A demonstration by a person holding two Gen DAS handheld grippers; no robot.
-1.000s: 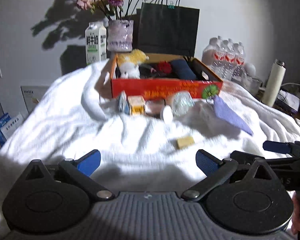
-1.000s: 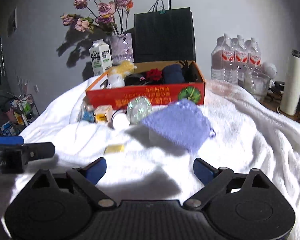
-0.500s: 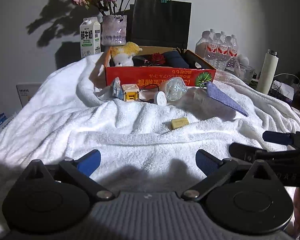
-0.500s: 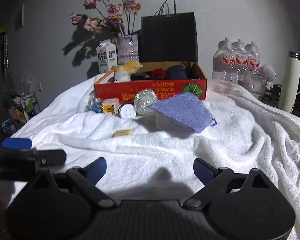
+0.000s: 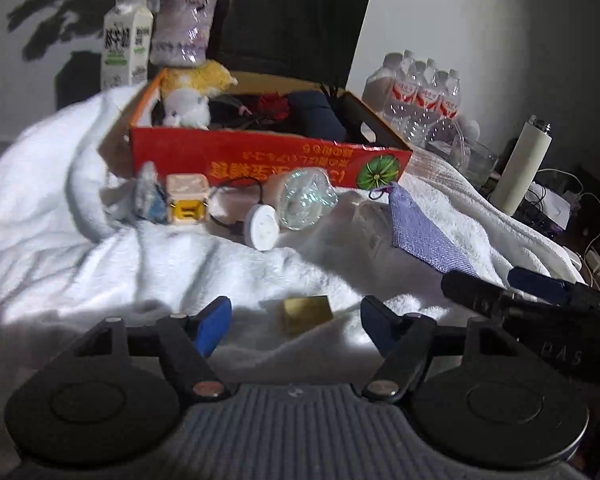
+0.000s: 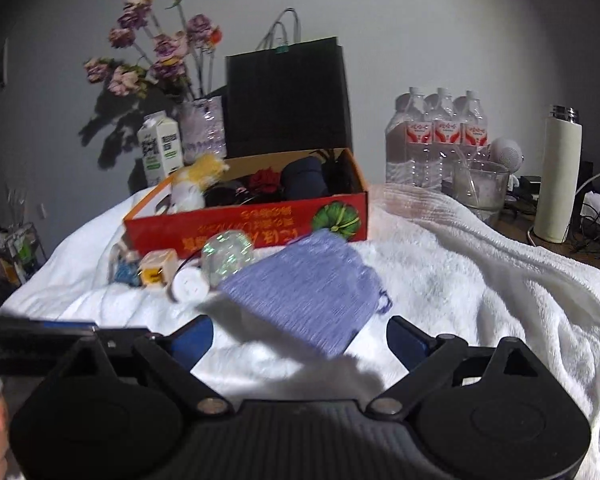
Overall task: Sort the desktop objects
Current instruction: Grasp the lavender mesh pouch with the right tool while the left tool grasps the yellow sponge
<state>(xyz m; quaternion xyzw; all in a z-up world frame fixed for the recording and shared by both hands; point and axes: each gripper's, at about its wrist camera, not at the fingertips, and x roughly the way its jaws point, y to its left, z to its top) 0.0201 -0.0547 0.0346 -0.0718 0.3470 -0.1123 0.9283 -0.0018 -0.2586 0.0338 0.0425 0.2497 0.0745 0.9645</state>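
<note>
Two blue-padded fingers of the left tool [image 5: 296,326] stand apart in the left wrist view, their jaws having just been closing in, and the small yellow block [image 5: 306,314] lies on the white towel [image 5: 60,240] between the pads, touched by neither. Ahead of this tool, beyond the block, a white round puck [image 5: 263,227] with a black cord, a clear faceted ball [image 5: 306,198], a yellow and cream cube [image 5: 188,204] and a crumpled blue and white wrapper [image 5: 150,198] sit in a row just before the red cardboard box [image 5: 268,162]. Inside the box are a yellow and white plush toy [image 5: 192,96], a red flower and a dark blue roll. To the tool's right, a lilac knitted pouch [image 5: 420,232] lies tilted on the towel, and the right tool [image 5: 540,290] reaches in from that side.

In the right wrist view, the right tool [image 6: 298,340] has its fingers spread wide with nothing pressed between them; the lilac knitted pouch [image 6: 312,284] lies just ahead, its near edge between the tips. Beyond it stands the red cardboard box [image 6: 260,228], with the ball, puck and cube at its front left. The left tool [image 6: 40,330] enters from the left edge. Behind the box stand a black paper bag [image 6: 288,96], a milk carton [image 6: 160,148] and dried flowers [image 6: 156,52]; to the right are water bottles [image 6: 440,136] and a cream flask [image 6: 558,176].
</note>
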